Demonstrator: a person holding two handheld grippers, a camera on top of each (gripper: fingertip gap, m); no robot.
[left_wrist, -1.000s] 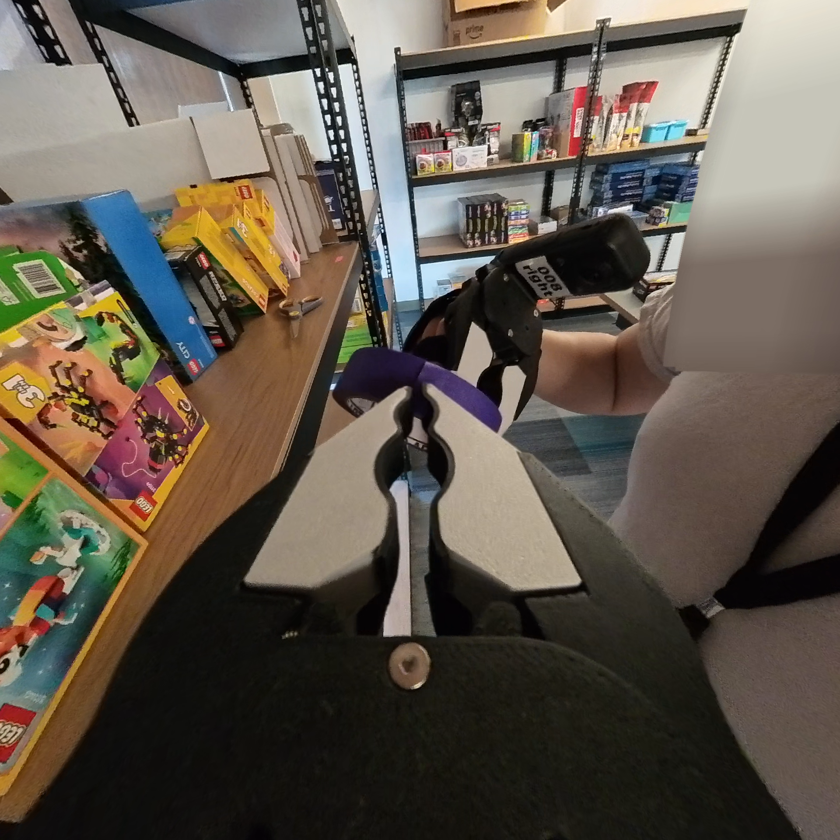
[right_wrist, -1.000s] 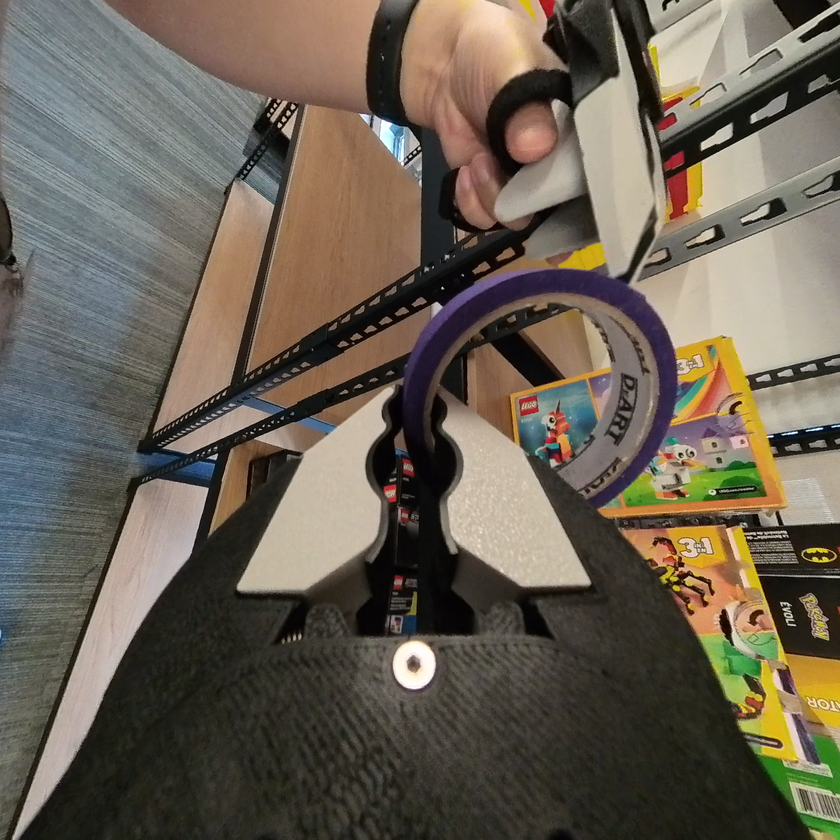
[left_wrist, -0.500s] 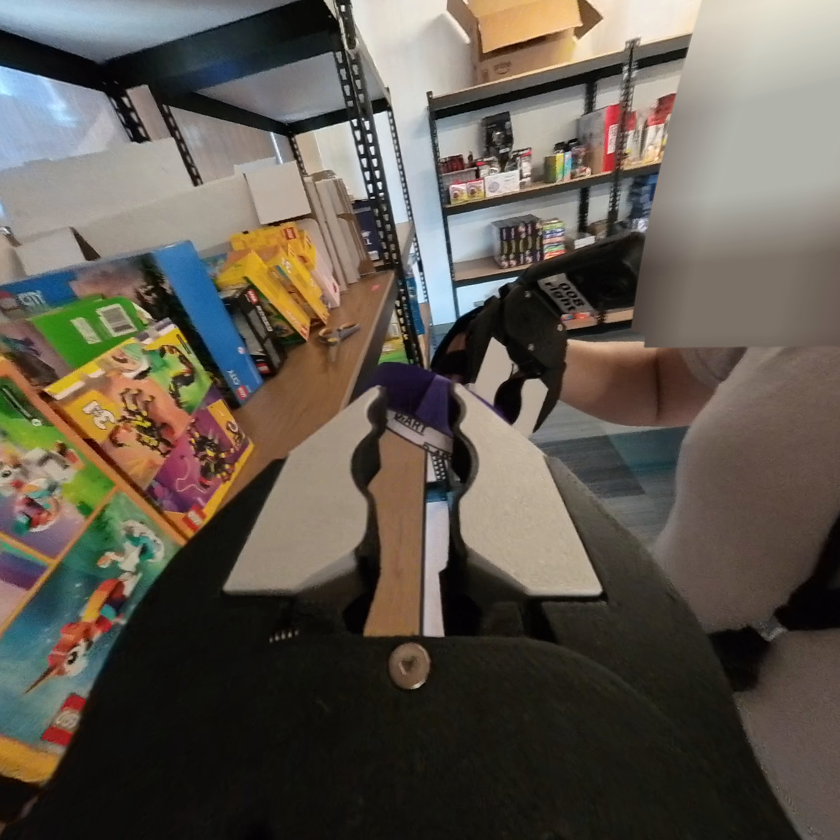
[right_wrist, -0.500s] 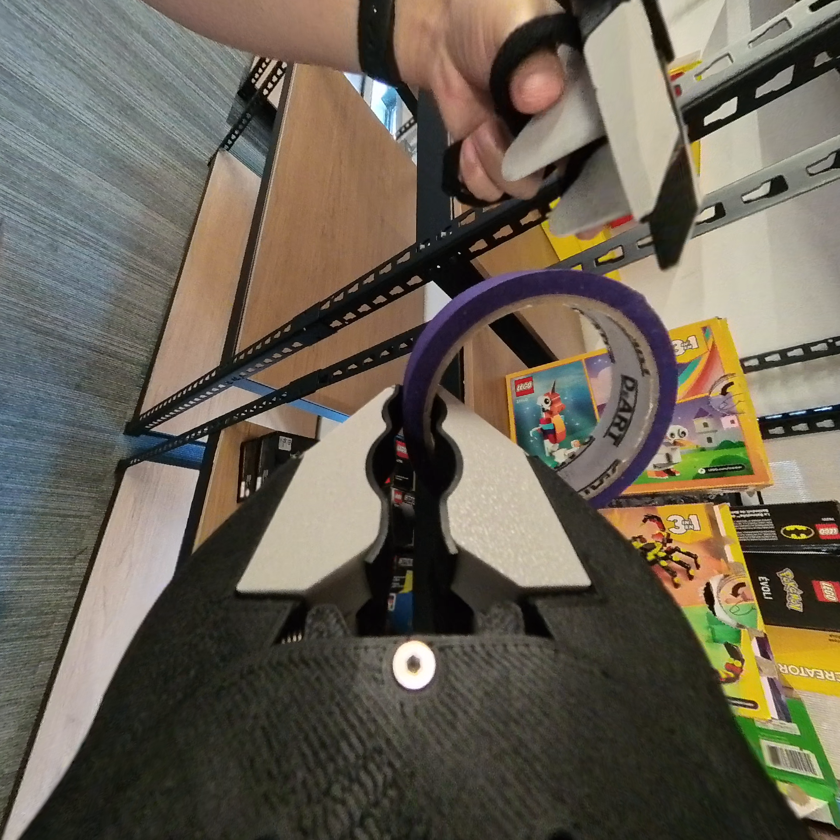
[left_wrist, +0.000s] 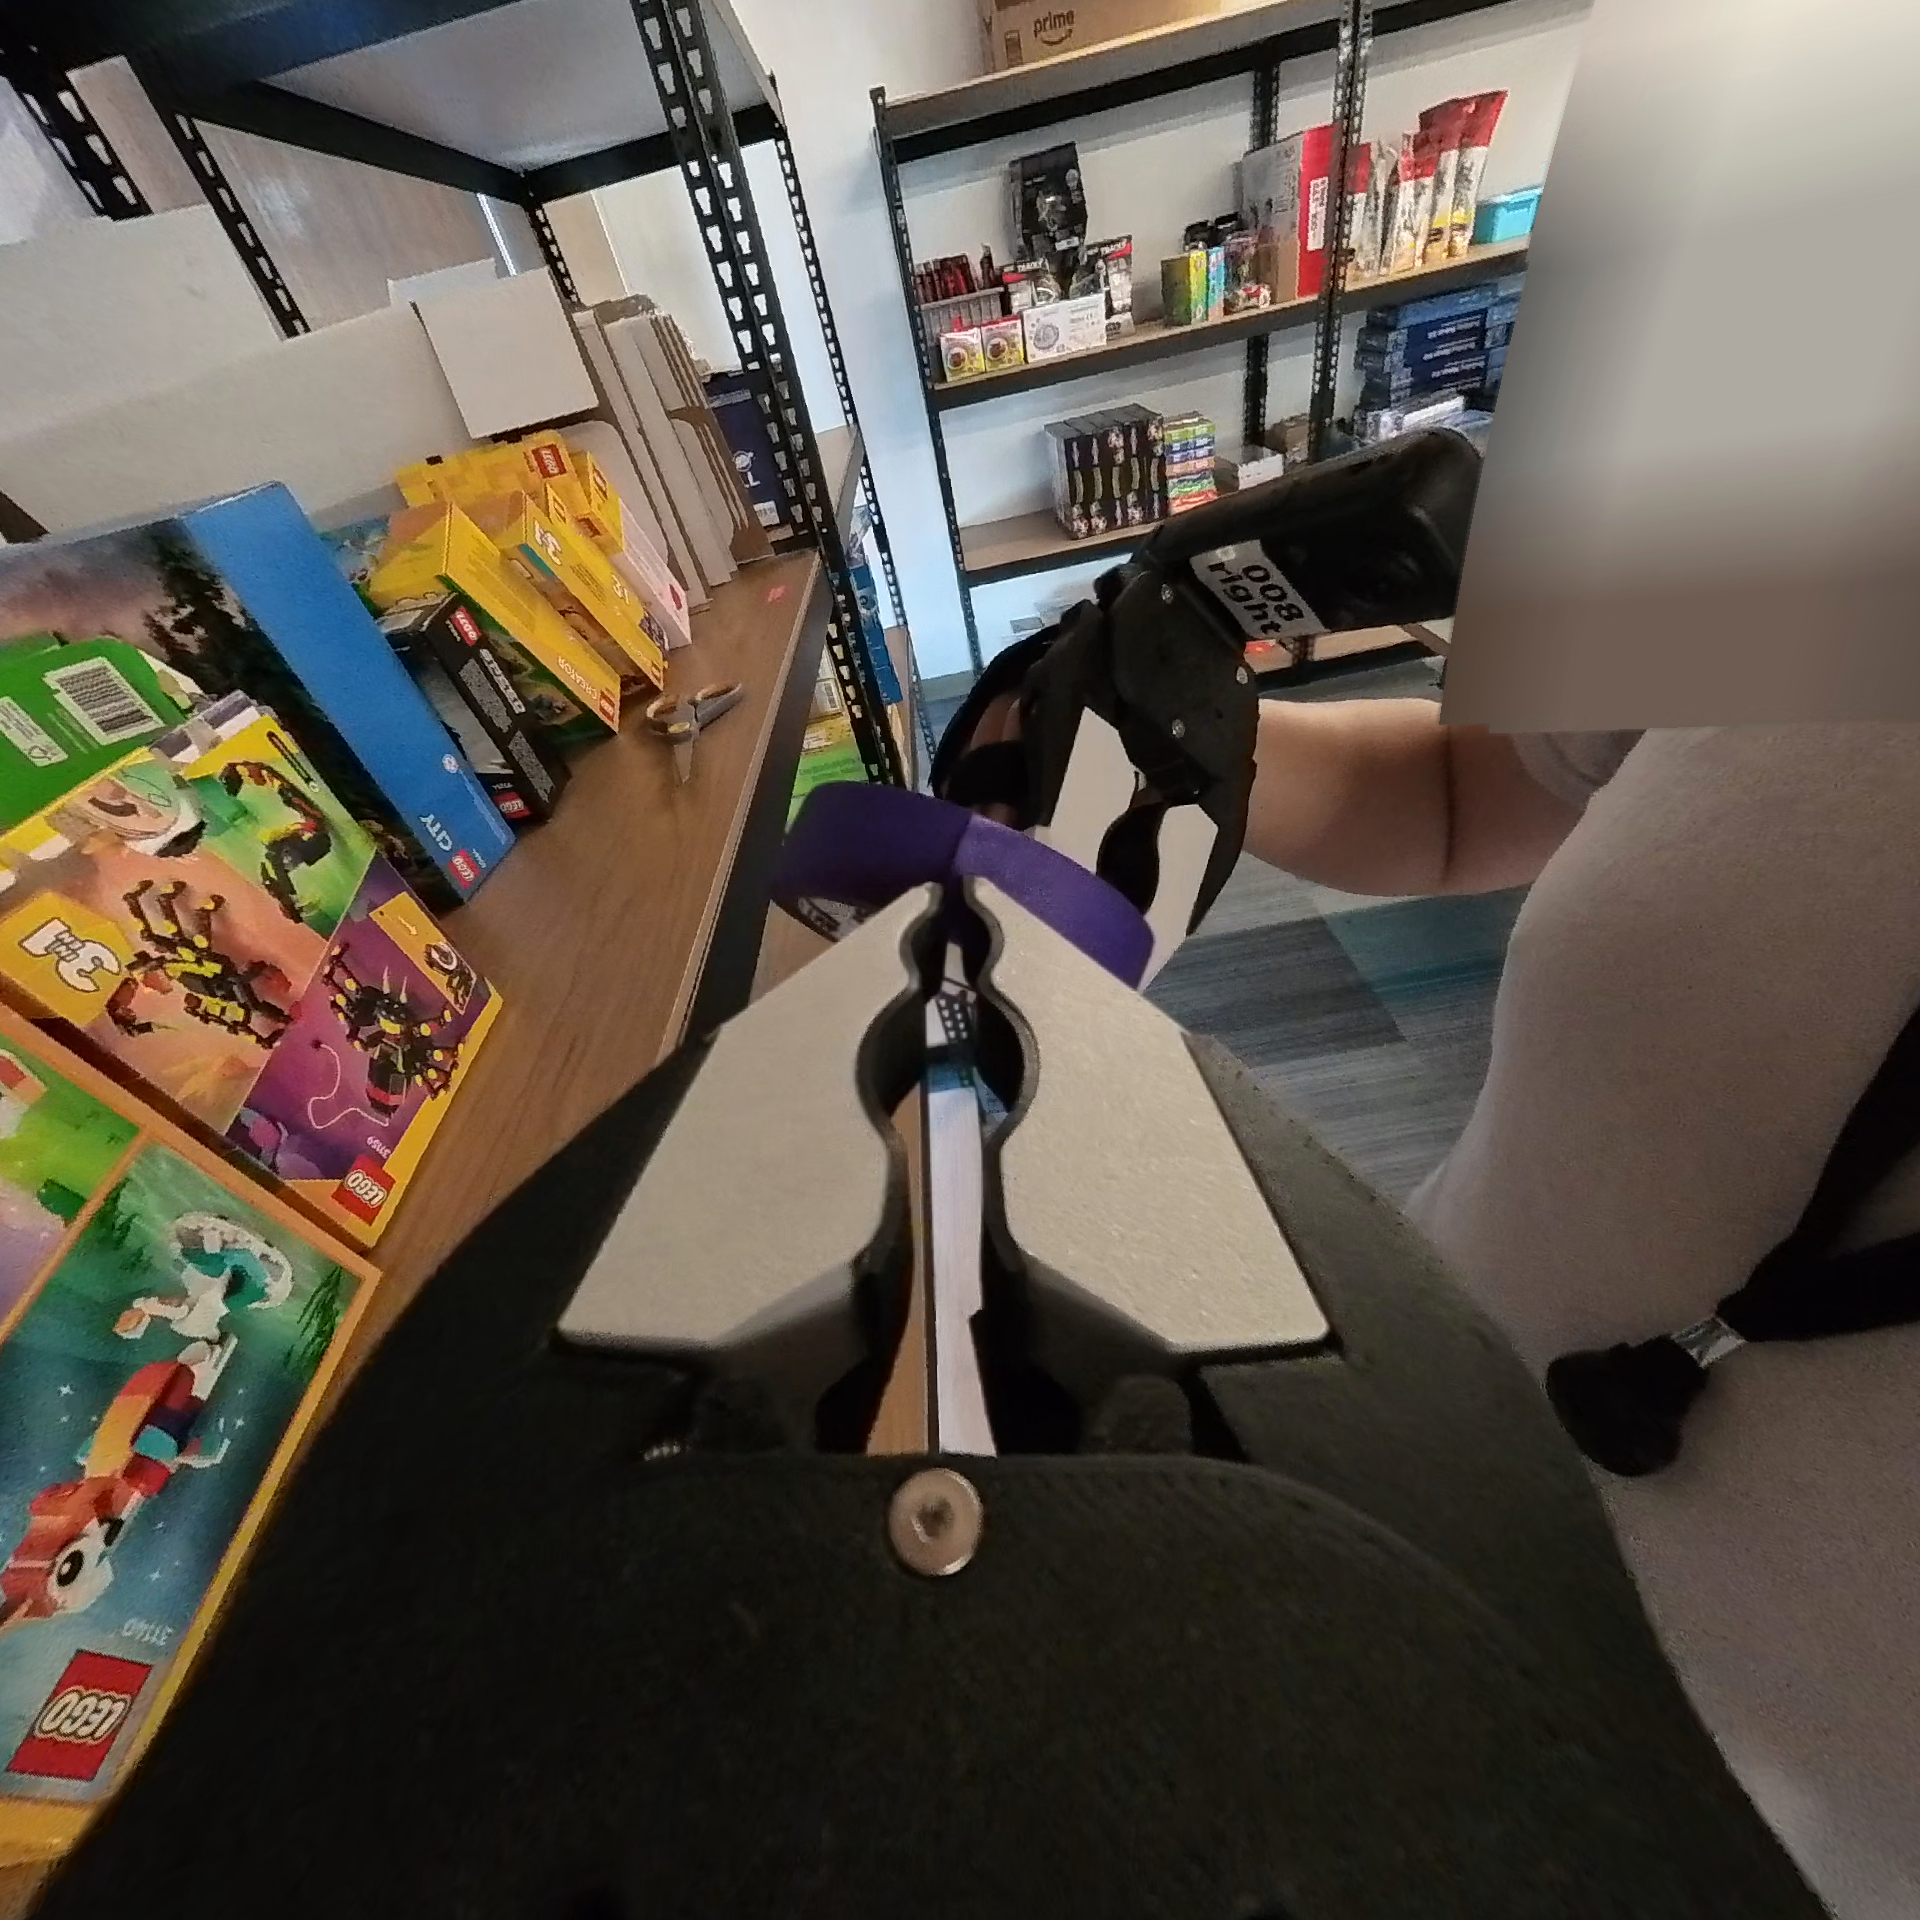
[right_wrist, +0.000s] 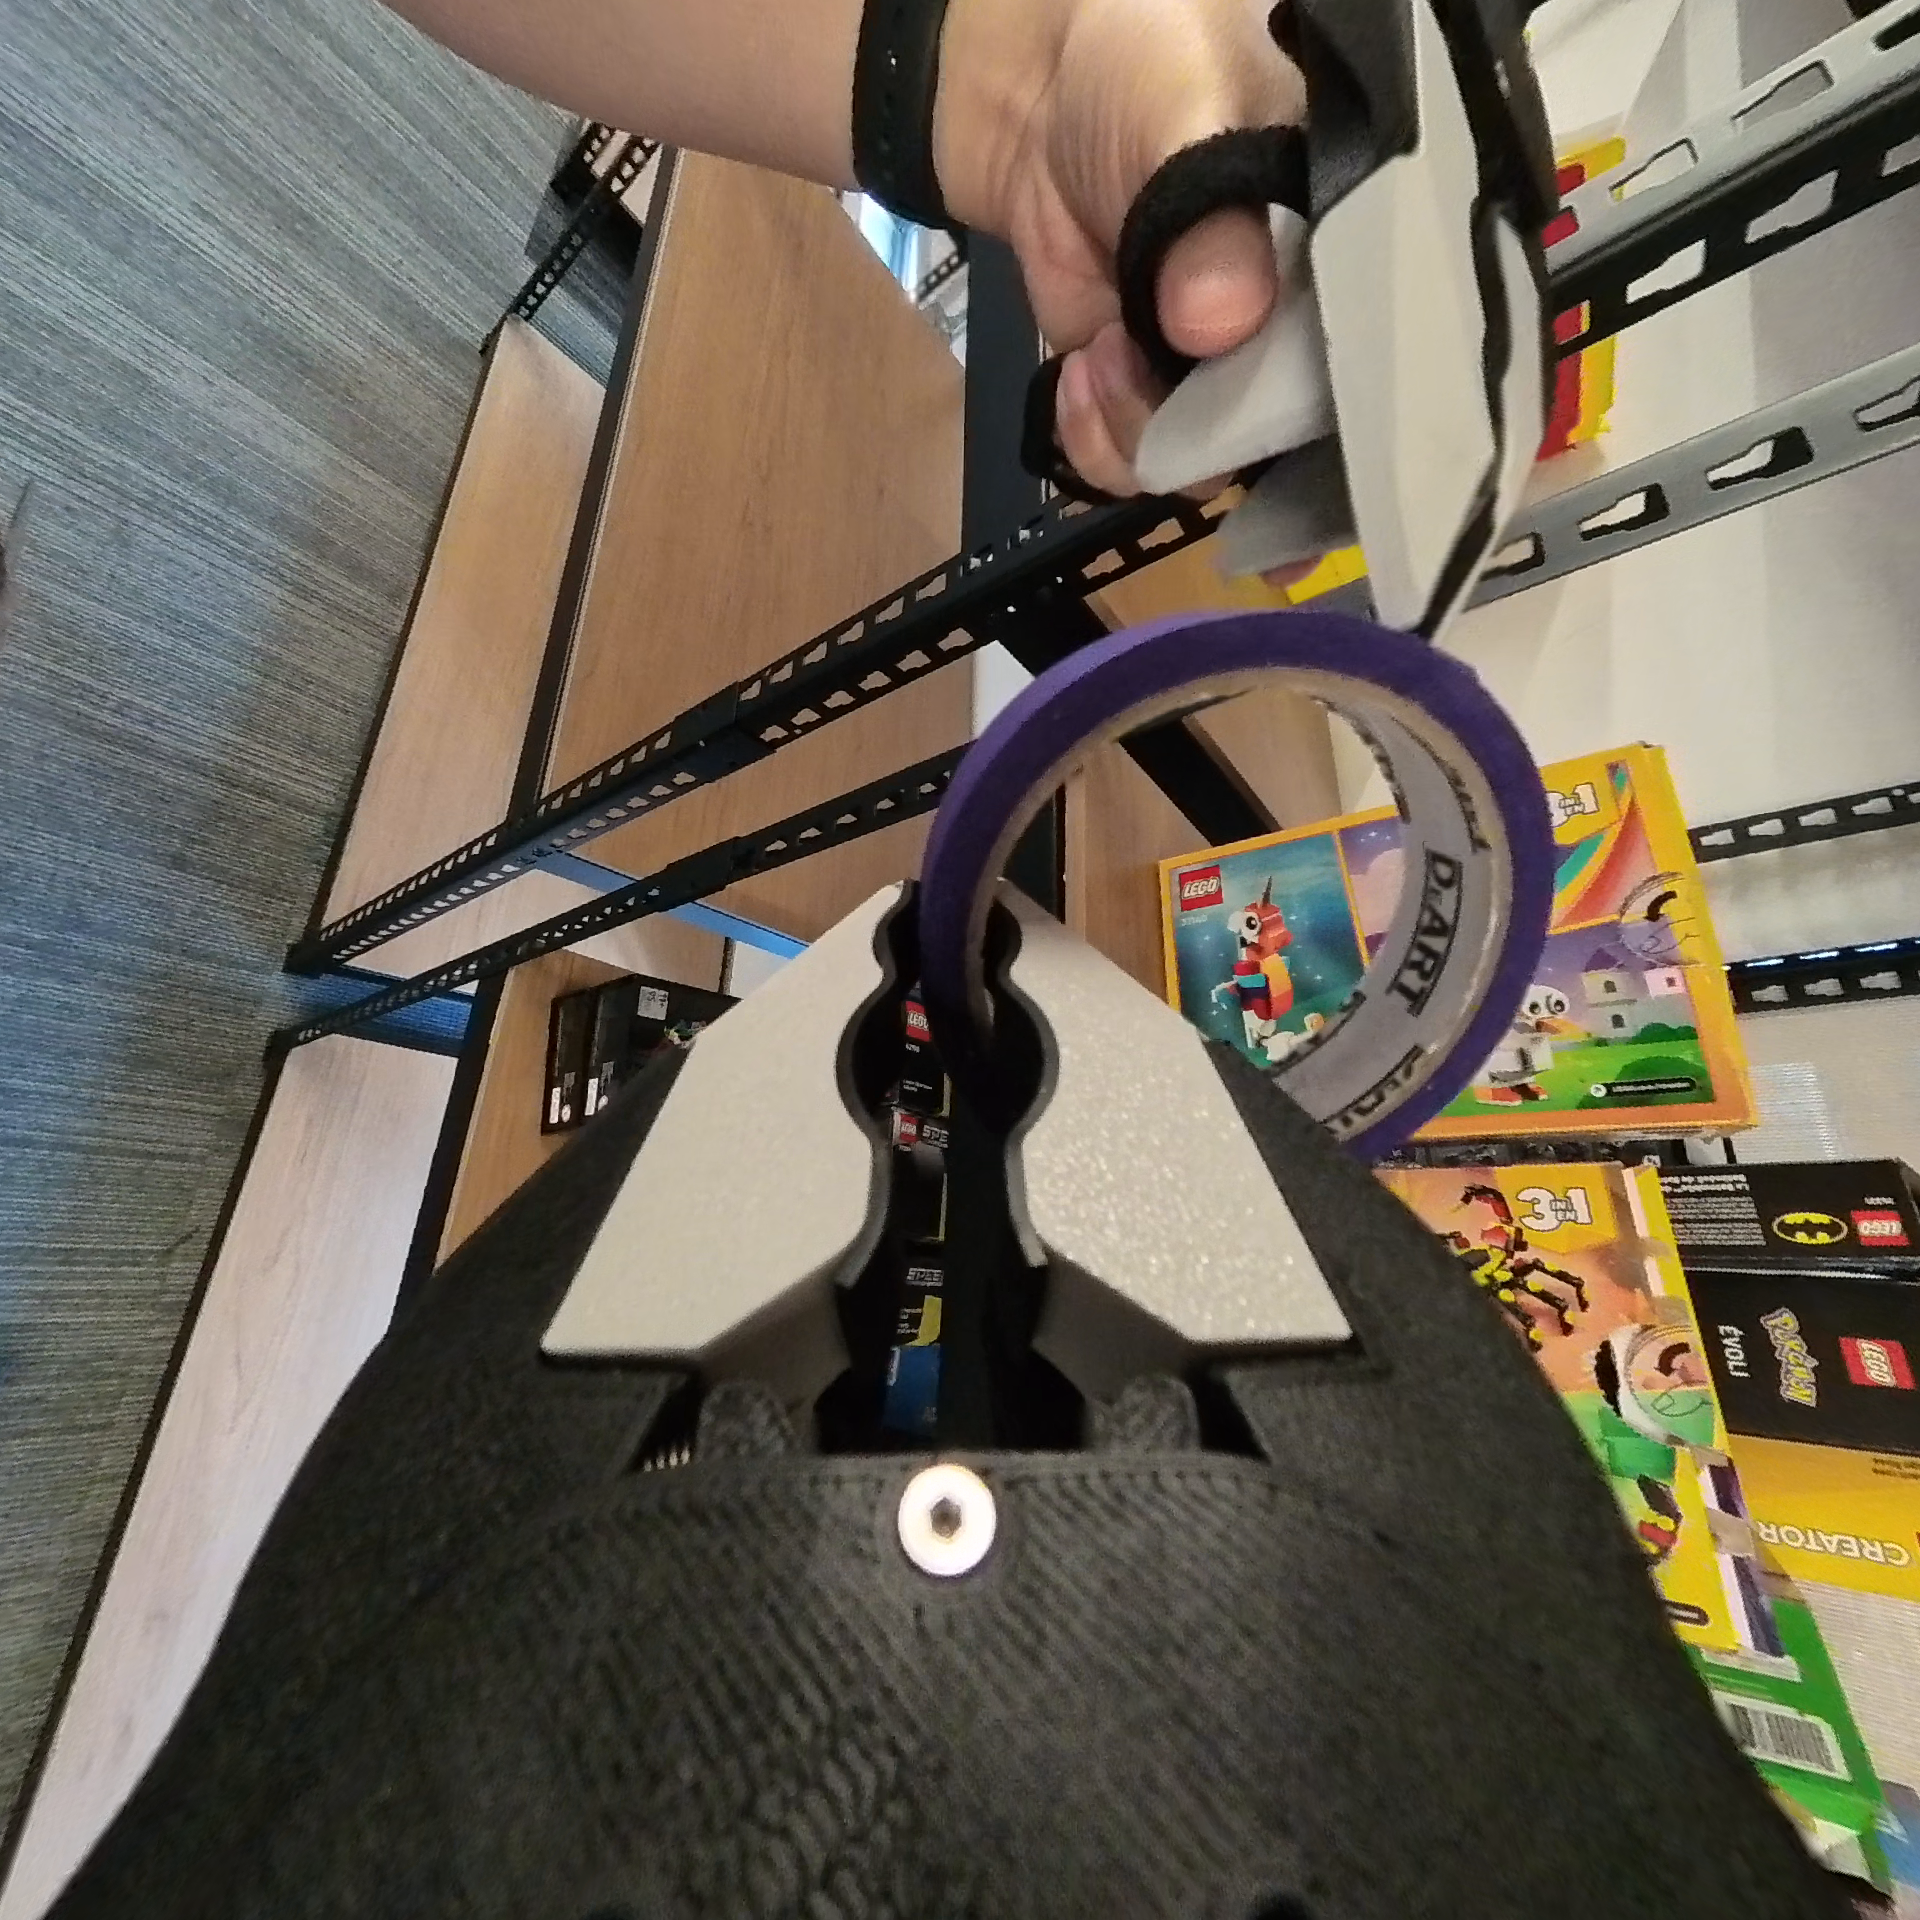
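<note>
We note the right gripper (right_wrist: 951, 925) clenched on the purple tape roll (right_wrist: 1236, 873); left gripper (left_wrist: 951, 904) nearly closed at its rim (grasp unclear).

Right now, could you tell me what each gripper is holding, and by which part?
The right gripper pinches the purple tape roll by its band, near side. The left gripper, jaws nearly closed, meets the roll's far edge; its hold cannot be told.
</note>
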